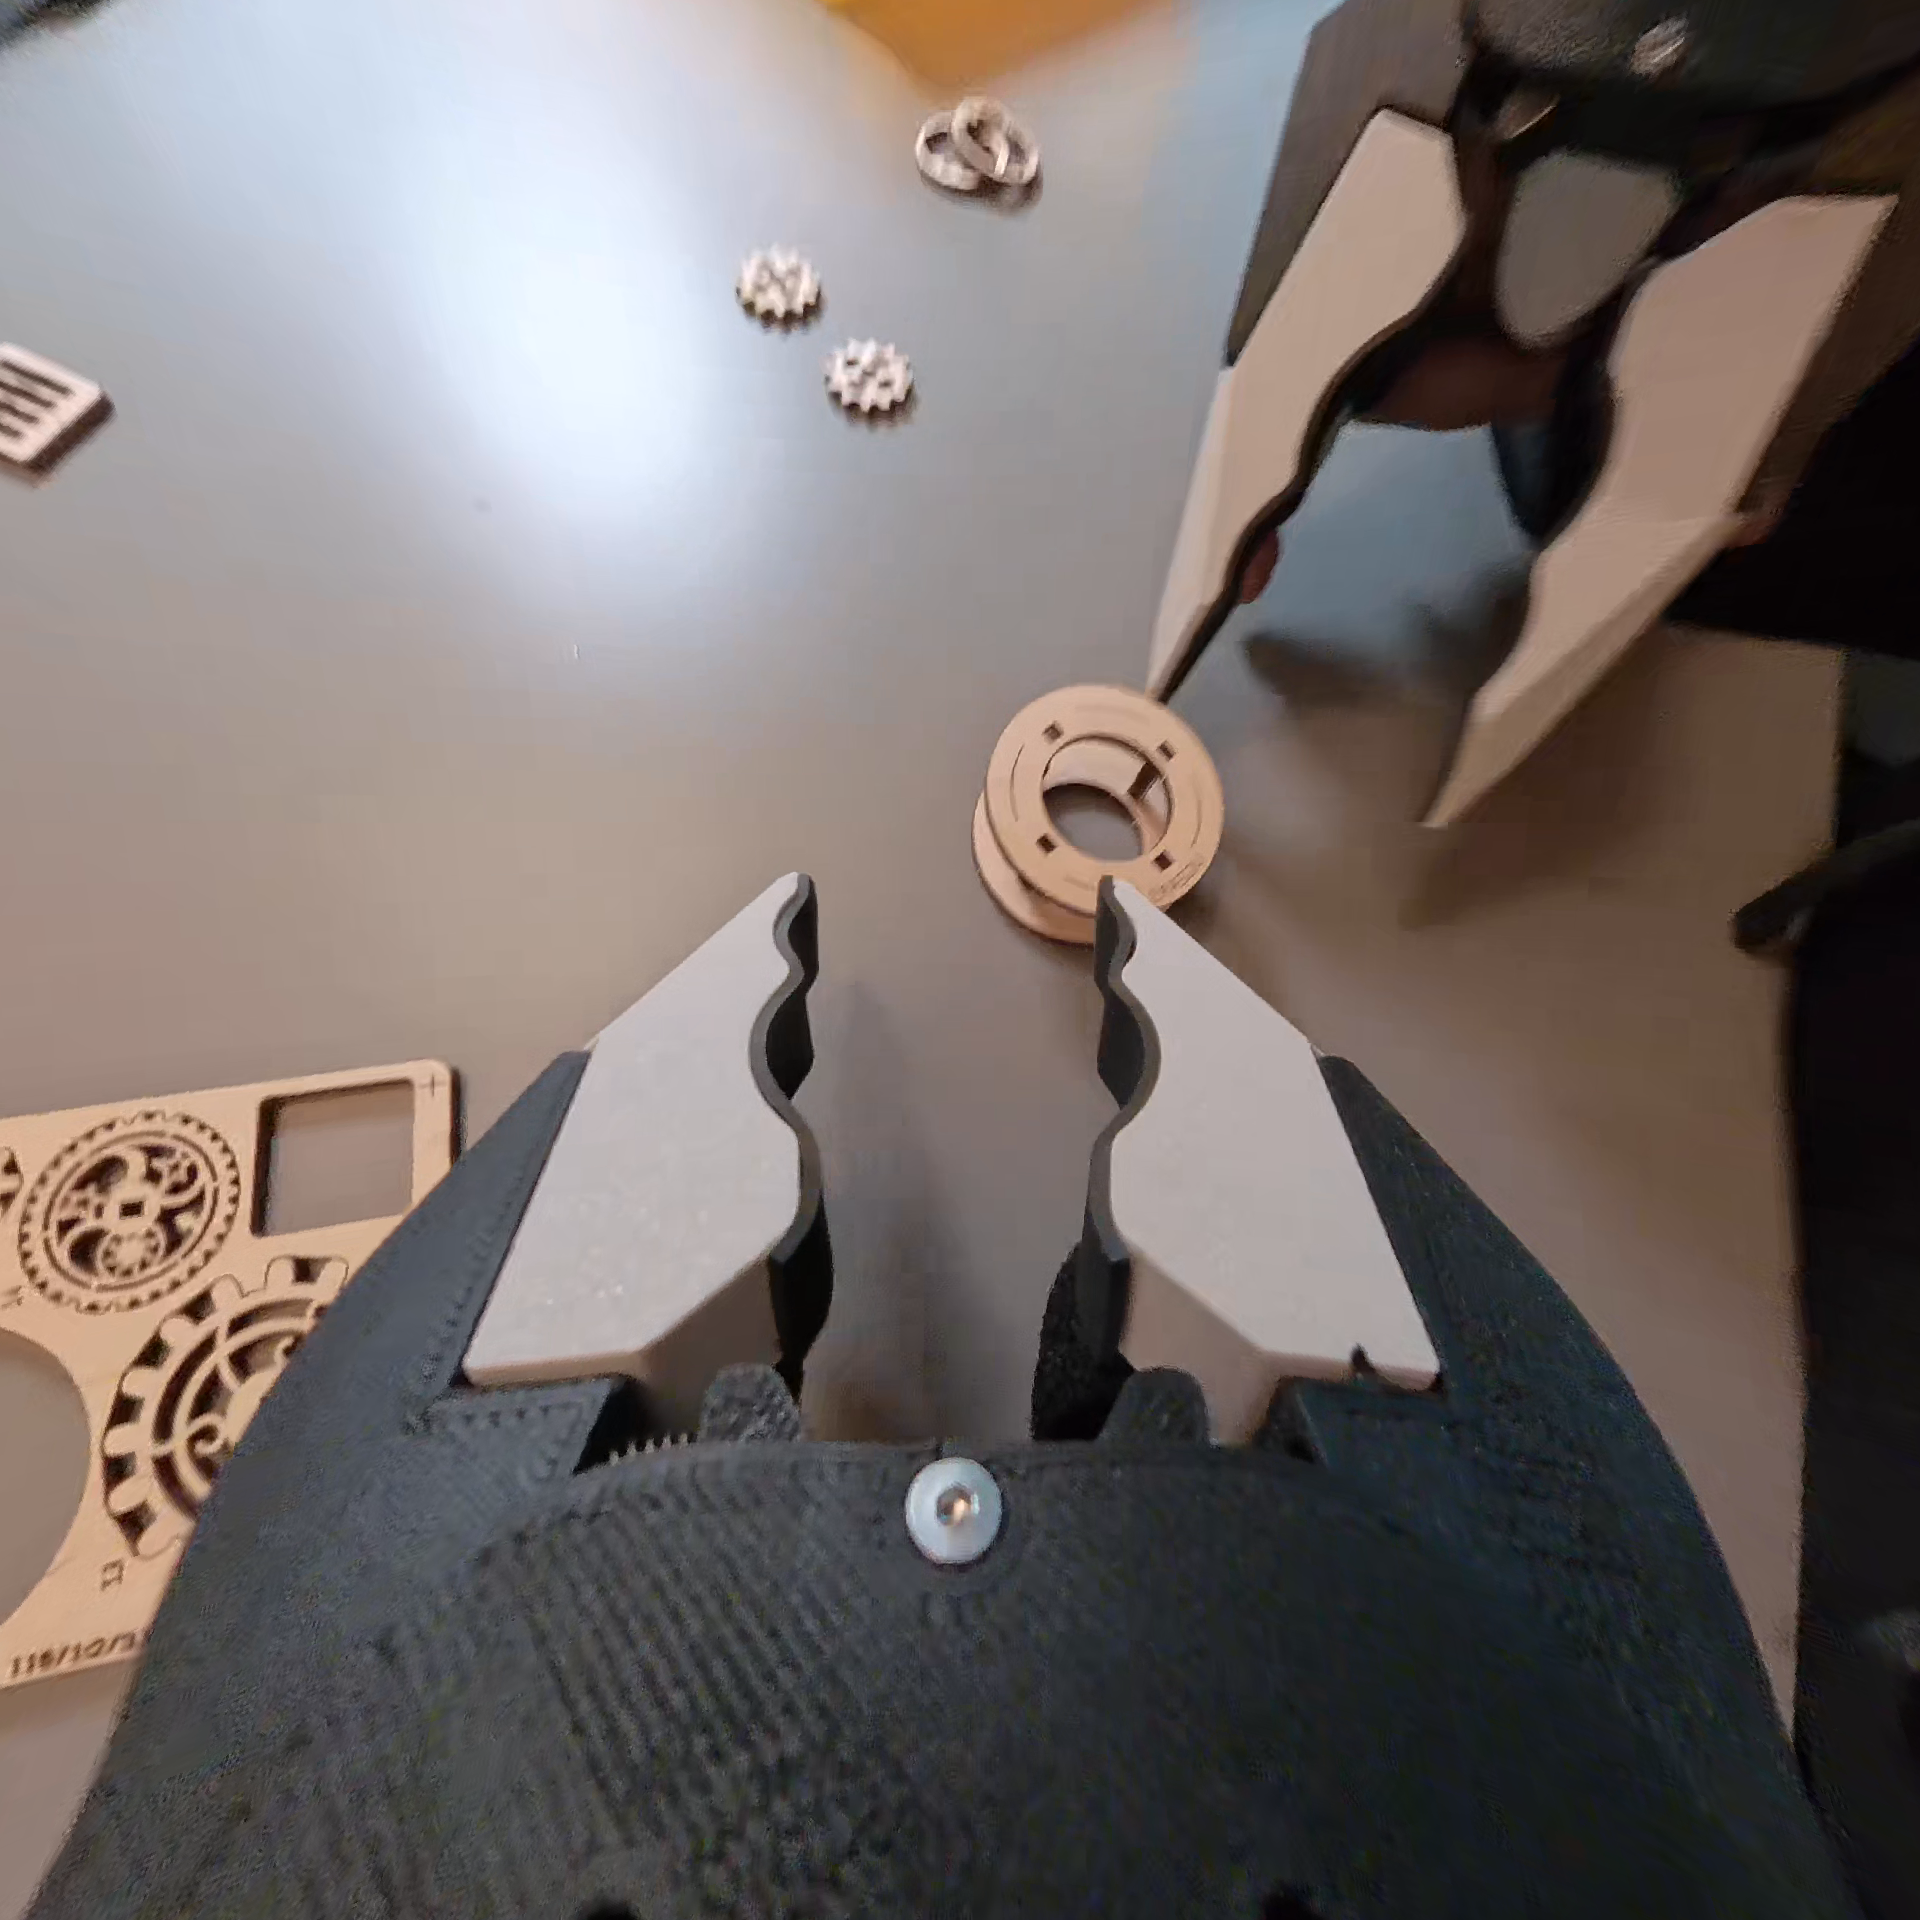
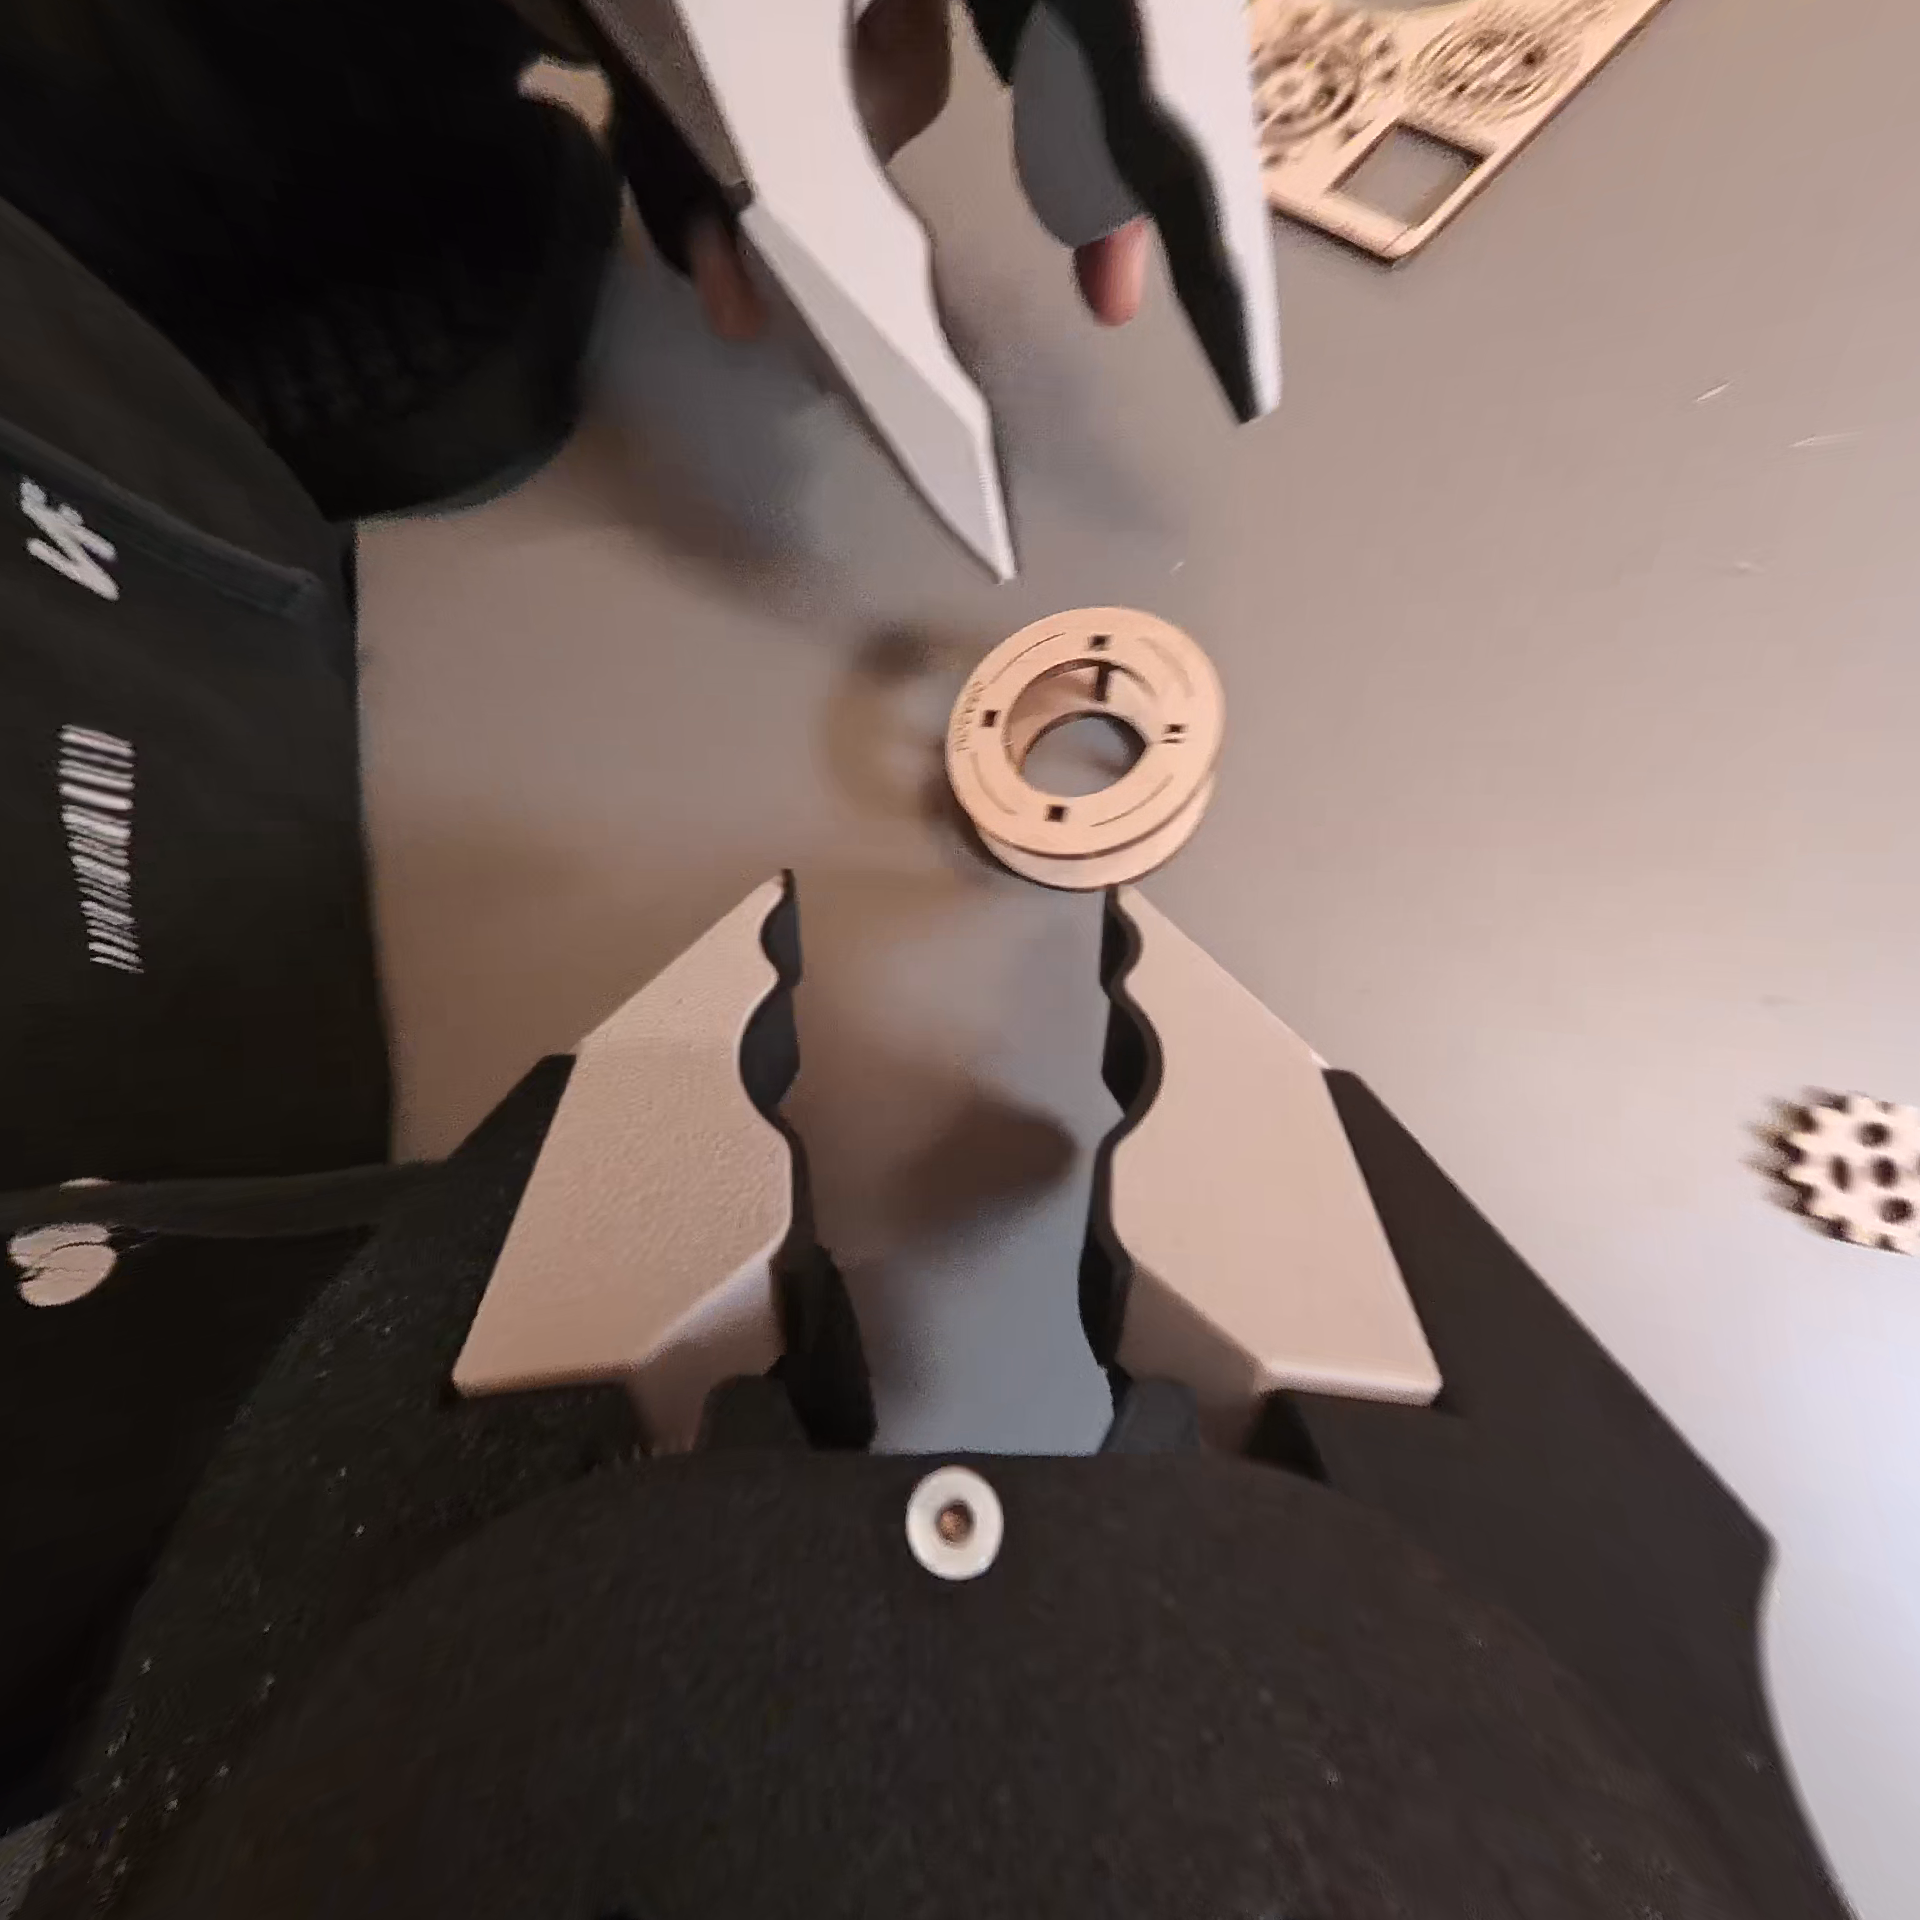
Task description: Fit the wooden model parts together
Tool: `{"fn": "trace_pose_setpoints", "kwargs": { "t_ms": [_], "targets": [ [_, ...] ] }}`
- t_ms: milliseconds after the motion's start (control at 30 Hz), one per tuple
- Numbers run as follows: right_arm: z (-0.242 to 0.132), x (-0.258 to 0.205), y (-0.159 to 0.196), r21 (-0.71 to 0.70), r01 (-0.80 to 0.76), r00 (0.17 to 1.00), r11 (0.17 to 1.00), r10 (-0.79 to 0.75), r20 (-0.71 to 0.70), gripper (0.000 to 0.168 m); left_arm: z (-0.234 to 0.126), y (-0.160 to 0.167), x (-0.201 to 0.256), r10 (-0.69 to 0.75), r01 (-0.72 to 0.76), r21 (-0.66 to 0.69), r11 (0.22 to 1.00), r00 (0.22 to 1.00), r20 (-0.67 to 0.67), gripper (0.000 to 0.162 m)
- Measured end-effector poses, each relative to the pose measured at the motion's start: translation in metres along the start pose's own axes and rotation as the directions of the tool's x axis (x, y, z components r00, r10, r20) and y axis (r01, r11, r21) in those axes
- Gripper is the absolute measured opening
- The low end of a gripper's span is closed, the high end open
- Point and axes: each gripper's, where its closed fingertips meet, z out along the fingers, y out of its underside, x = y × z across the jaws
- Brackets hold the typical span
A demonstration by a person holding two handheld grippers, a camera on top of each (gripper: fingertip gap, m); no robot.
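Left wrist view: the wooden spool (image 1: 1099, 809) is seen lying flat between the left gripper (image 1: 954, 894) and right gripper (image 1: 1304, 753), both spread and empty, so it could be knocked aside by a misjudged closing.

A broad pale glare washes the grey bench (image 1: 436, 436) in the left wrist view. In both views the far gripper is motion-blurred, soft shadows lie under it, and wide-angle distortion bends the edges.
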Motion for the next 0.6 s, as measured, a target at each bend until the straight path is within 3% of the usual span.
{"fn": "trace_pose_setpoints", "kwargs": {
  "t_ms": [33, 100, 267, 467, 600],
  "targets": [
    [-0.003, 0.006, -0.002, 0.026, 0.010, 1.000, 1.000, -0.010, -0.025, 0.048, -0.001, -0.006, 0.002, 0.008, -0.008, 0.026, 1.000, 1.000, -0.009, 0.052],
    [-0.005, 0.016, -0.003, 0.048, 0.061, 0.994, 0.997, -0.056, -0.091, 0.037, -0.001, -0.015, 0.009, 0.062, -0.060, 0.056, 0.997, 0.997, -0.035, 0.051],
    [-0.001, 0.019, 0.002, 0.054, 0.222, 0.961, 0.974, -0.209, -0.184, 0.002, 0.009, -0.025, 0.030, 0.272, -0.264, 0.080, 0.961, 0.955, -0.118, 0.028],
    [0.002, 0.012, 0.002, -0.009, 0.530, 0.801, 0.848, -0.503, -0.325, 0.000, 0.025, -0.009, 0.030, 0.301, -0.306, -0.004, 0.952, 0.939, -0.167, 0.022],
    [0.009, 0.009, 0.003, -0.063, 0.649, 0.691, 0.758, -0.622, -0.367, 0.000, 0.026, -0.009, 0.029, 0.304, -0.308, 0.000, 0.951, 0.938, -0.166, 0.018]
  ]
}}
